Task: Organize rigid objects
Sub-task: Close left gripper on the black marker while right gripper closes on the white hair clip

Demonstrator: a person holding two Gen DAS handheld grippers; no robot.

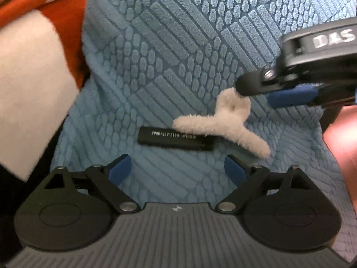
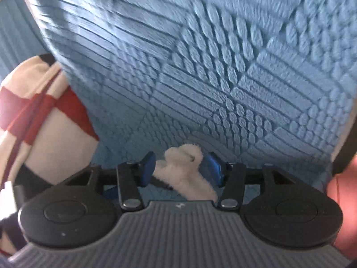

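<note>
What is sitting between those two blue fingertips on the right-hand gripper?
The fluffy white hair clip sits between the right gripper's blue pads, seen in the right wrist view. The pads do not visibly press it.

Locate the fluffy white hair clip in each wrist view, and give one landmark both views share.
Left wrist view: the fluffy white hair clip lies right of centre on the blue textured blanket, one end over a black bar, with the right hand-held gripper at its upper end.
Right wrist view: the clip sits low at centre, between the open pads of that gripper.
Shared landmark: the red-and-white checked cloth at the left edge.
</note>
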